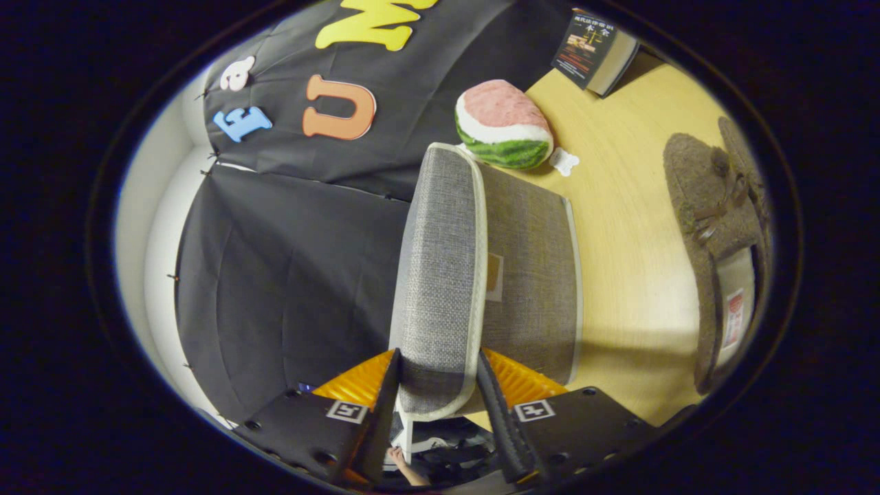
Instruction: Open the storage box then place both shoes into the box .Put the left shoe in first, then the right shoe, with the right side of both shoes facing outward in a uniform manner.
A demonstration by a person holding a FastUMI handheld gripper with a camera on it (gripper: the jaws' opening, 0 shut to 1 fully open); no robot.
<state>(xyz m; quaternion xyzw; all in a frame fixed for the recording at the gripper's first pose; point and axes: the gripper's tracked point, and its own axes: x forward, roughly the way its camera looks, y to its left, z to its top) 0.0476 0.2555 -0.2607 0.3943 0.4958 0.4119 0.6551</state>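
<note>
The gripper (436, 385) is clamped on the grey fabric lid (440, 275) of the storage box (529, 275), both fingers pressing on its white-piped edge. The box stands on a pale wooden table (632, 261) backed by the booth's black cloth wall (289, 275). Beyond the box lie a watermelon plush (503, 125) and a book (595, 51), with brown fuzzy shoes (718, 227) well apart to the side.
</note>
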